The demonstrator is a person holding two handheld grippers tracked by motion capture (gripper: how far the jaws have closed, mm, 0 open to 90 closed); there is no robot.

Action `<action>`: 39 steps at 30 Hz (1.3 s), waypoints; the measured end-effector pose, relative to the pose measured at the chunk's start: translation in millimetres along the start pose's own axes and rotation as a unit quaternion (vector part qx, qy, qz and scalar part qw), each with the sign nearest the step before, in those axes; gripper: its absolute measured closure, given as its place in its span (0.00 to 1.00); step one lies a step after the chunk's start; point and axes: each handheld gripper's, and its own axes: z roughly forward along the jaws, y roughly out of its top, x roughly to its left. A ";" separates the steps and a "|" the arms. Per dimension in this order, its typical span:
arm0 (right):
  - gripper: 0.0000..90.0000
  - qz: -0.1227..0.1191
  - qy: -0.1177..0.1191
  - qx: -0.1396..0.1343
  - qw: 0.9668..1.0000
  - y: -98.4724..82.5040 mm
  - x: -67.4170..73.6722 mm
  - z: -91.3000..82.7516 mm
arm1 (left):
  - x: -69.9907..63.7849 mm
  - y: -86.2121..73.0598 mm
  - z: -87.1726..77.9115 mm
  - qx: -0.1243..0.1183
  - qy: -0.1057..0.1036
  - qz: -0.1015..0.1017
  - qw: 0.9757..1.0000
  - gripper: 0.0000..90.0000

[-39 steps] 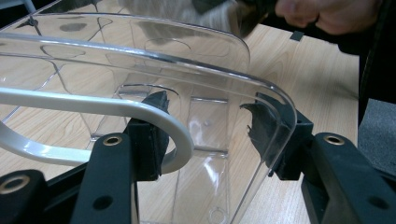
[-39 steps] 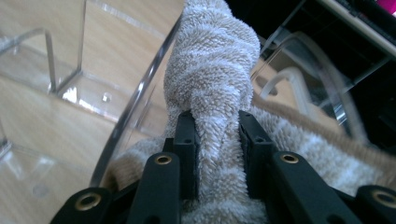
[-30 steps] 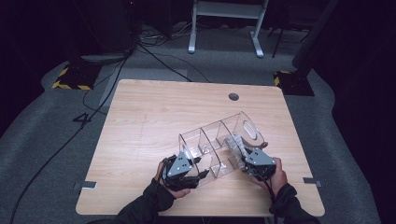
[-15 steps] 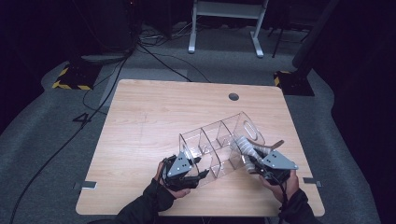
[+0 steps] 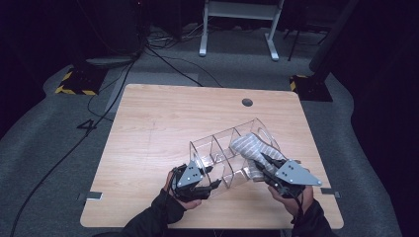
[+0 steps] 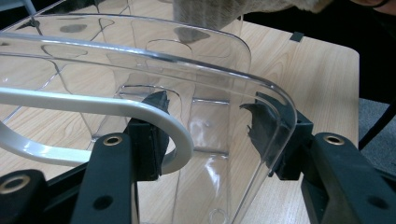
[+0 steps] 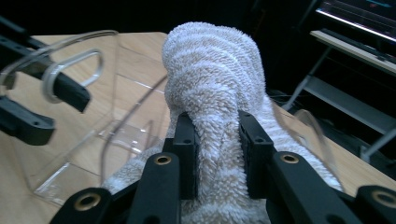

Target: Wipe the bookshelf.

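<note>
We see a light wooden table [image 5: 163, 123] on grey carpet [image 5: 44, 163], black cables [image 5: 168, 59] trailing across it, a white metal stand [image 5: 237, 24] behind, and 2 yellow-black hazard-striped blocks [image 5: 74, 84] in darkness.

The clear plastic organizer [image 5: 222, 155] with dividers stands on the table [image 5: 163, 123], and a grey-white striped towel [image 5: 249, 148] is bunched, lifted over its far-right compartment

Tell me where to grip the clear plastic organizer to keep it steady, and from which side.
Grip the clear organizer at its near end wall, coming from the person's side, one jaw inside and one outside. That wall is thin, upright and rounded at the top, so it fits between the jaws. The left hand-held gripper straddles it this way, leaving the far compartment open where the right hand-held gripper holds the striped towel.
</note>
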 end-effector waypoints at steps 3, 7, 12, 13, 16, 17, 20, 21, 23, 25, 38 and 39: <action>0.81 -0.011 0.022 0.010 1.000 1.5 12.0 10.6 | 0.3 0.0 -0.1 0.000 -0.001 0.001 1.000 0.53; 0.80 -0.018 0.037 0.032 0.999 -10.1 22.3 30.2 | 0.1 -0.1 -0.1 0.000 -0.001 -0.001 1.000 0.53; 0.80 -0.023 0.036 0.064 0.997 -37.6 30.3 51.0 | 0.5 0.0 0.1 0.000 -0.002 0.001 1.000 0.53; 0.80 -0.028 0.035 0.071 0.996 -41.6 31.6 53.9 | 0.5 0.1 0.3 0.000 -0.002 0.000 1.000 0.53; 0.80 -0.041 0.034 0.100 0.994 -55.3 38.4 63.8 | 0.9 0.4 0.7 0.001 -0.002 -0.001 1.000 0.53; 0.80 -0.044 0.033 0.108 0.993 -59.8 40.4 66.8 | 0.8 0.3 0.7 0.000 -0.001 -0.001 1.000 0.53; 0.80 -0.036 0.048 0.134 0.989 -72.3 42.9 75.3 | 0.7 0.2 0.6 0.001 -0.001 -0.001 1.000 0.53; 0.80 -0.037 0.047 0.136 0.989 -77.6 44.5 77.8 | 0.7 0.3 0.5 0.001 -0.001 -0.001 1.000 0.53; 0.80 -0.024 0.051 0.135 0.989 -77.9 42.6 78.3 | 0.7 0.2 0.4 0.001 -0.001 -0.001 1.000 0.53; 0.80 -0.017 0.054 0.135 0.989 -75.6 41.0 77.8 | 0.6 0.3 0.7 0.000 -0.001 -0.001 1.000 0.53; 0.80 -0.032 0.009 0.052 0.998 -18.8 26.1 58.8 | 1.2 0.6 0.8 0.003 -0.004 0.001 1.000 0.53; 0.80 -0.039 0.001 0.048 0.998 -14.3 25.0 58.8 | 1.1 0.6 0.9 0.003 -0.004 0.001 1.000 0.53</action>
